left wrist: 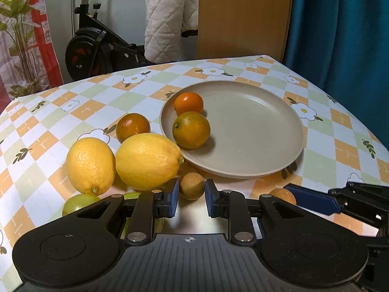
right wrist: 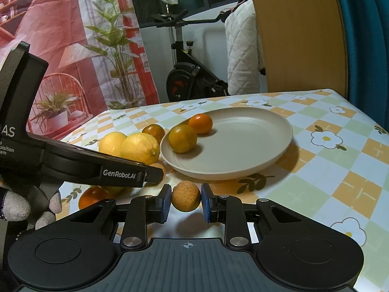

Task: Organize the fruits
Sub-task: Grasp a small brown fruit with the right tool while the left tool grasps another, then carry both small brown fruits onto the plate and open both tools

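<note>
The right hand-held gripper (right wrist: 186,199) is closed on a small tan round fruit (right wrist: 186,196), its blue pads pressing both sides just above the bench (right wrist: 340,170). The left hand-held gripper (left wrist: 192,194) has its jaws drawn in around a second small tan fruit (left wrist: 191,186), which sits between the blue pads; whether the pads actually press on it cannot be told, since a sliver of gap seems to show on each side. Just beyond the left hand-held gripper and to its left lie two lemons (left wrist: 148,160), touching each other, with a green fruit (left wrist: 80,202) partly hidden under its left finger. Behind the lemons rests a dark orange (left wrist: 132,126) on the checked floral cloth. Ahead of both grippers stands a beige plate (left wrist: 267,126), holding two oranges (left wrist: 191,129) at its left rim, one greenish and nearer, one brighter behind it. In the right wrist view another orange (right wrist: 92,199) lies beneath the left tool's body, beside a gloved hand (right wrist: 17,206). An exercise bike (right wrist: 189,73) stands beyond the bench.
</note>
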The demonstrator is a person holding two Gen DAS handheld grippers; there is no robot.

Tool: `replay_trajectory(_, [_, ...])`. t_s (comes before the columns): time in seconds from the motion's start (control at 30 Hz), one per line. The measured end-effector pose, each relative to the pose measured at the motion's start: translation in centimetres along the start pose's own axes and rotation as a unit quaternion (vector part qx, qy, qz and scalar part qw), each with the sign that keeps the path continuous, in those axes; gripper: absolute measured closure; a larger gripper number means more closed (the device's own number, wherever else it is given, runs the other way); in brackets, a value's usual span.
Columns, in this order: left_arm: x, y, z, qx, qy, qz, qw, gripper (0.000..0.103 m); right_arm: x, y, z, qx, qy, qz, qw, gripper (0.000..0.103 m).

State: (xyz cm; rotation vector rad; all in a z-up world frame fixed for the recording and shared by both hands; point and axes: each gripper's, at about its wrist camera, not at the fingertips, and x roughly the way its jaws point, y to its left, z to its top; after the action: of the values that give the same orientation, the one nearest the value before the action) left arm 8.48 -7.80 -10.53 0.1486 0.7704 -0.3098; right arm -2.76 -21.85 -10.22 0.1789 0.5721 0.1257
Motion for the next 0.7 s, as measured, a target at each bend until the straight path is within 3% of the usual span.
replay_trajectory(0.3, [-0.7, 0.3, -0.3, -0.002, -0.002, -0.012, 0.9999, 0.079, 0.1, 0.0, 0.0, 0.002, 0.000, -0.004, 1.000, 0.079])
replay_trajectory(0.7, [-3.6, 0.7, 0.3, -0.018, -0.053, -0.040, 0.9977, 0.079, -0.4, 0.0, 0.4, -0.003, -0.007, -0.013, 1.000, 0.079])
